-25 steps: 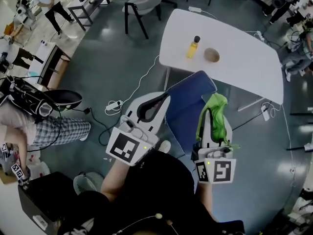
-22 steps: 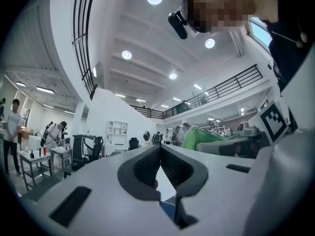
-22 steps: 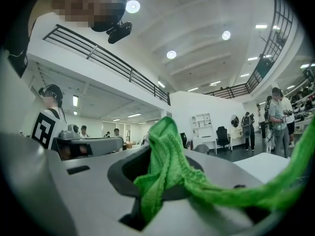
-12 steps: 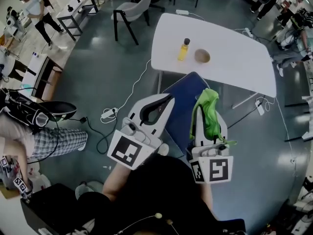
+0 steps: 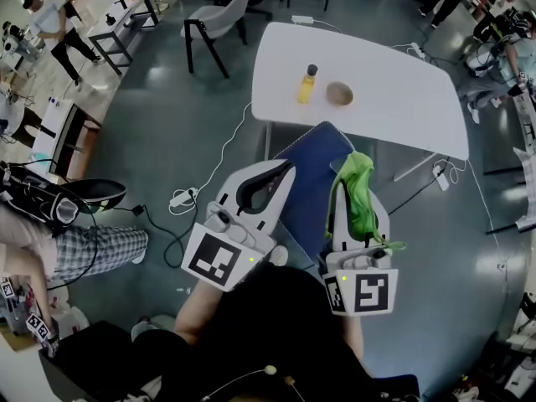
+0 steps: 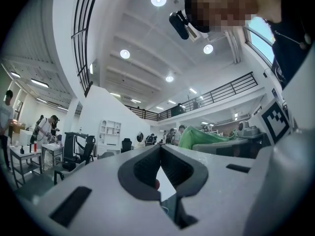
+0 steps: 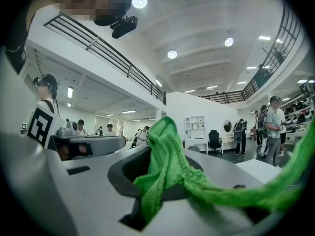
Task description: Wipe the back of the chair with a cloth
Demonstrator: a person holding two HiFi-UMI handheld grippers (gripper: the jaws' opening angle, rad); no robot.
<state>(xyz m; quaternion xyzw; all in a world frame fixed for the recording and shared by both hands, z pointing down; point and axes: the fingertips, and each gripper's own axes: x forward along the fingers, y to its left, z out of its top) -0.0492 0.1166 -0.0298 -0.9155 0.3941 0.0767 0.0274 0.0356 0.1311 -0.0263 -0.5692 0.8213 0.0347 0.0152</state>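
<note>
Bright green cloth (image 5: 363,203) hanging over pale grey right gripper (image 5: 358,182), left gripper (image 5: 285,167) showing matching grey, black-and-white square markers (image 5: 219,258) topping both, dark blue chair (image 5: 311,170), yellow bottle (image 5: 306,86) standing on white table (image 5: 402,107)

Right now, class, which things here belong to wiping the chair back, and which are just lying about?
Belongs to the job: green cloth, clamped in the right gripper; blue chair; left gripper, shut and empty.

Lying about: yellow bottle and brown bowl on the white table; grey chair; power strip on the floor.
</note>
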